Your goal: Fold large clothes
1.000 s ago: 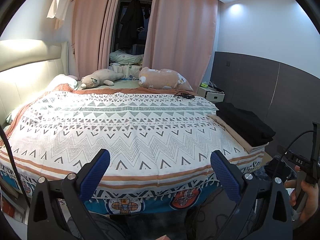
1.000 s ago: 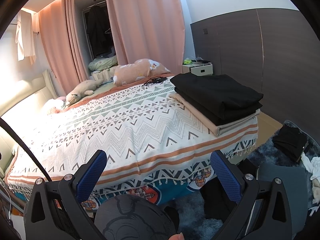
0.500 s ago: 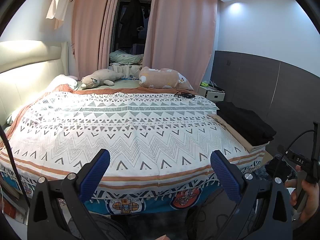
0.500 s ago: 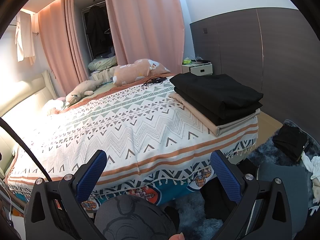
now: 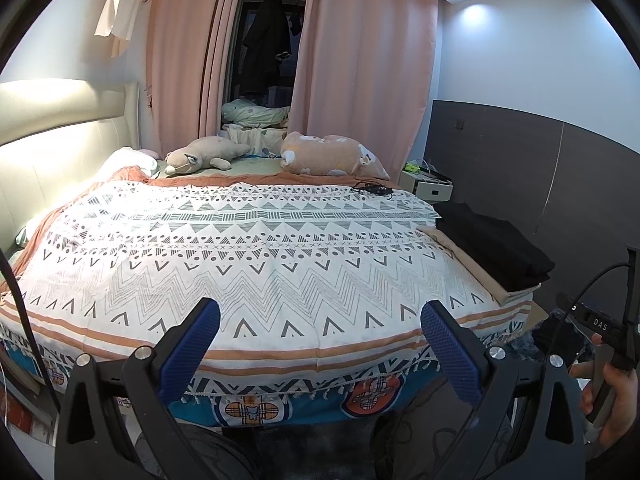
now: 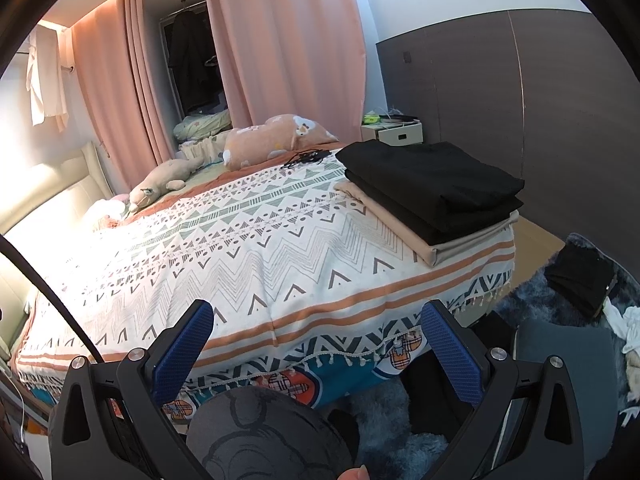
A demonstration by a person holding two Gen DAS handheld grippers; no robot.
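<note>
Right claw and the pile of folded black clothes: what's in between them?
Only patterned bedspread. In the right wrist view, the open right claw hangs off the bed's foot, and bare blanket runs up to the folded black clothes on a beige folded cloth.

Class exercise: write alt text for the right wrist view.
An open right gripper hovers empty at the foot of a patterned bed. Folded black clothes sit on a folded beige cloth at its right corner.
</note>
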